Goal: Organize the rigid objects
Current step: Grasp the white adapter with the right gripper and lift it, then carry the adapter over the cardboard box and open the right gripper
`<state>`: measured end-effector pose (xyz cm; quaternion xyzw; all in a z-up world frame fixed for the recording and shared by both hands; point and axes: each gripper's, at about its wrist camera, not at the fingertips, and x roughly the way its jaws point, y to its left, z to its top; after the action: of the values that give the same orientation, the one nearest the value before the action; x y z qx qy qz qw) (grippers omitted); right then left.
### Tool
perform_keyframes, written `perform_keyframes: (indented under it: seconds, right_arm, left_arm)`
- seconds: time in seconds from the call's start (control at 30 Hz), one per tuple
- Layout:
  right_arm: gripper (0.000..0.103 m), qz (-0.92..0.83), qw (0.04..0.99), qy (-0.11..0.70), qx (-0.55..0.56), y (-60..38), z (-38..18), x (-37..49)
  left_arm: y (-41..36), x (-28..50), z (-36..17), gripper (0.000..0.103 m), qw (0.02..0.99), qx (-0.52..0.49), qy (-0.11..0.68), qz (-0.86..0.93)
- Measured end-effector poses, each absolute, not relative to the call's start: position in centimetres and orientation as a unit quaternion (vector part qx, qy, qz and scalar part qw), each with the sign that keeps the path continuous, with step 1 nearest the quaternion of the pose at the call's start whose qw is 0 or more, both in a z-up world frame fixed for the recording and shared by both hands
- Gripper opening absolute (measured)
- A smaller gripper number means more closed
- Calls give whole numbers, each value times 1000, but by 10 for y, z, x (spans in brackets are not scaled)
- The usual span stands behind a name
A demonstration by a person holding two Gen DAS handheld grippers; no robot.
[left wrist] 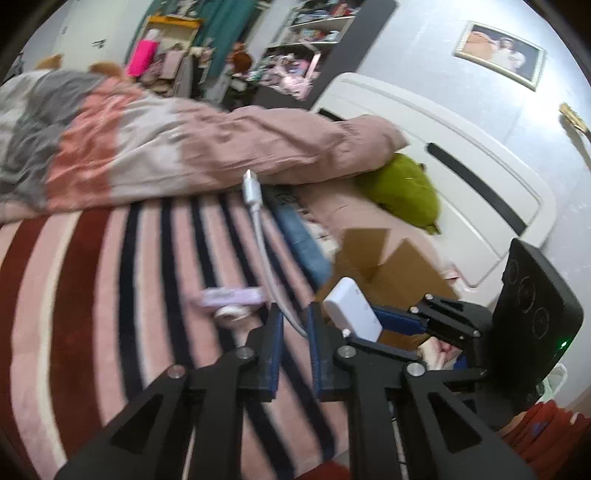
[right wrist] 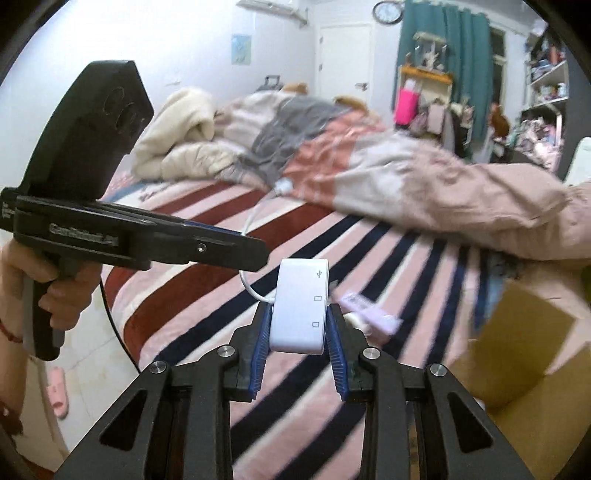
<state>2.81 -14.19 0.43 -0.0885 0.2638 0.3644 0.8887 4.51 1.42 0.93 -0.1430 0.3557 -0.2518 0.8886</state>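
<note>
While right tongs [right wrist: 298, 334] clamp USB-marked white adapter [right wrist: 300, 306], left tongs [left wrist: 295, 325] pinch its cable [left wrist: 275, 284].

I see striped bed [right wrist: 207, 291]: crumpled duvet [right wrist: 424, 184], purple packet [left wrist: 232, 296], cardboard box [left wrist: 384, 266], green cushion [left wrist: 404, 188] lying on it.

- The white adapter [right wrist: 299, 306] carries a USB trident sign near its far end and two small rectangular card-slot outlines below it.
- The left gripper [right wrist: 236, 247] has raised lettering along its side, too blurred to read with certainty.
- The wall clock [right wrist: 388, 11] has no legible numerals.
</note>
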Motion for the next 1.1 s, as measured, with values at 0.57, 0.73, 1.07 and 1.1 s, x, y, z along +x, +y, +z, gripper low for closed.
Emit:
perform_keyframes:
  seconds: [0.57,0.73,1.07,1.1]
  right_arm:
    - [25,268,887,376,14,-305,-22,79]
    - [28,264,884,386,14,-314,-25,86]
    - [46,288,886,363,8,-296,-14,70]
    - [46,294,886,359,8,-291,-10,68]
  left_arm:
    - [-171,116,-4,9,846,-47,445,-291]
    - [-178,120,-8,50,844,-43,450,-289]
    - [-119,94,21,64,882,-51,402,-242]
    - [-105,88,25,65,888,-52,395,-229]
